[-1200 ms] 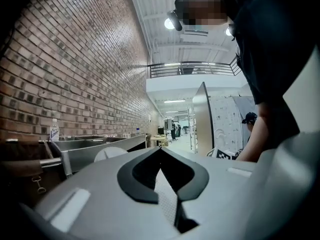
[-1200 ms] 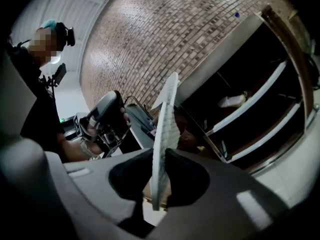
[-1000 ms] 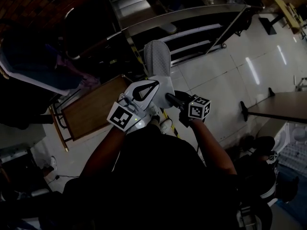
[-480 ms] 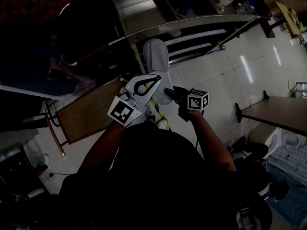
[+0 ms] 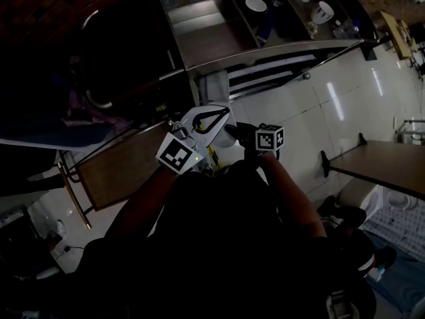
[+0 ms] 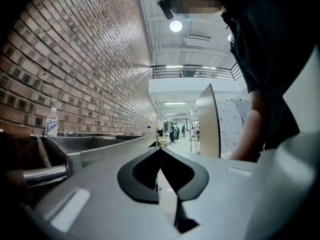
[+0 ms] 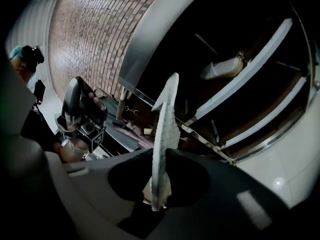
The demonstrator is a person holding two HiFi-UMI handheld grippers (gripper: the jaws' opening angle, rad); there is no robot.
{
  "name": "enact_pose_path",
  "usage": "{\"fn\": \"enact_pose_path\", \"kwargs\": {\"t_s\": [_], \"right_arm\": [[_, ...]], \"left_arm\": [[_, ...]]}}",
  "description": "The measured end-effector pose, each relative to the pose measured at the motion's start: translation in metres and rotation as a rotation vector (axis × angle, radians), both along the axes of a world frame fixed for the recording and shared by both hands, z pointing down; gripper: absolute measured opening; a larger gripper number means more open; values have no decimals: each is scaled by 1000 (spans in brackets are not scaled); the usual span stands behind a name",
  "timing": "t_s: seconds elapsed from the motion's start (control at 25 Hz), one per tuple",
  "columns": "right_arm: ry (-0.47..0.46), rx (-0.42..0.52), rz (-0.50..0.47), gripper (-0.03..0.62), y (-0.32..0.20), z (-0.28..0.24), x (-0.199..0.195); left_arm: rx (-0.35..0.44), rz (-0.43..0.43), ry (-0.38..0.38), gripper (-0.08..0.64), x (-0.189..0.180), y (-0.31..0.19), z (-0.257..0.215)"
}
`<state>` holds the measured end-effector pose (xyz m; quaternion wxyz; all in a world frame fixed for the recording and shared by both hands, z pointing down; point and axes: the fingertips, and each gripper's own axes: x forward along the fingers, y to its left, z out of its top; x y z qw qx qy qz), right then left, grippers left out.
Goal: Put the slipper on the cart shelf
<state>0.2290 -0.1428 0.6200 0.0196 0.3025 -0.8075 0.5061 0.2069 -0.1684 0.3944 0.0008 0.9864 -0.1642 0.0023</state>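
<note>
I'd say this is the carry-in: my right gripper [image 7: 162, 159], pinched nearly closed on the slipper [image 7: 167, 109] at frame centre, must next reach the cart shelf [image 5: 272, 64] at upper centre and release, my left gripper [image 6: 160, 154] closed on nothing.

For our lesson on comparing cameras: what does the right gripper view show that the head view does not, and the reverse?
Only the right gripper view: the right gripper with its jaws clamped on the slipper, and a pale object inside the cart. Only the head view: a bowl on the cart top and a table. Both: slipper, left gripper.
</note>
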Motion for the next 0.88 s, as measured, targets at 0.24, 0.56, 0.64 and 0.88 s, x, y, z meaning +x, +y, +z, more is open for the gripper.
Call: {"fn": "enact_pose_path", "kwargs": {"t_s": [0.24,0.56,0.64,0.88], "right_arm": [[-2,-17,-3,64,-18,5,5],[-25,-31,-33,64,-58,16,22],[-28,-32,-32,64,-73,21,28],[-12,-17,-23,64,-119,35,44]], "left_arm": [[-2,-37,0,0,5,-17,3],[-6,-109,-33,0,15,-38,13],[-8,-123,-43,2,21,-44,16],[-55,-182,-47,0,38,-62,29]]}}
